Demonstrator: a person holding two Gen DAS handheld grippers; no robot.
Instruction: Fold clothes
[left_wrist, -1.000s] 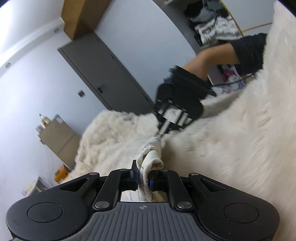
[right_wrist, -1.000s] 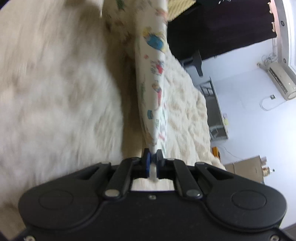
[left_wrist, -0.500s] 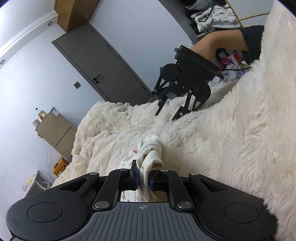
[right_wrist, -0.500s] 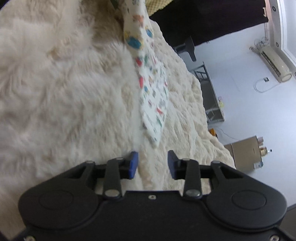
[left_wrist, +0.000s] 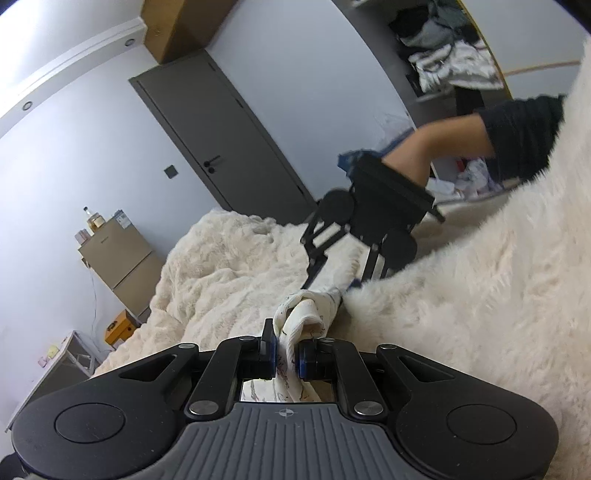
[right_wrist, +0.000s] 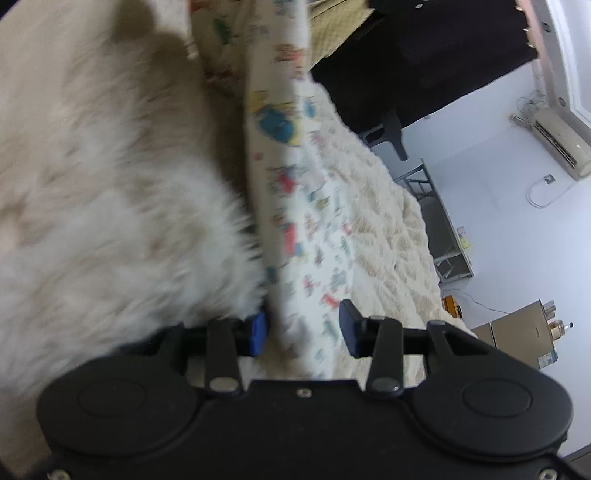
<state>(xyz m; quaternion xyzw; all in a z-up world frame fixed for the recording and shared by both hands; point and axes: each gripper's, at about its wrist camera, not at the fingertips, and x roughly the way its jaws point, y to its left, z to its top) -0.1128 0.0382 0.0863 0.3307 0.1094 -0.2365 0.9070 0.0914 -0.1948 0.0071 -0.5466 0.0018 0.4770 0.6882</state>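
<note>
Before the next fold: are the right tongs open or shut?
Open: the right tongs stand apart, the printed garment loose between them.

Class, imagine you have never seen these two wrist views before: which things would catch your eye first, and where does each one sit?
First, the printed garment, a strip with bright cartoon prints running up the middle of the right wrist view over the fluffy cream blanket. The right gripper stands open with the cloth between its jaws. In the left wrist view, the left gripper pinches a bunched end of it, and a dark grey door stands behind.
</note>
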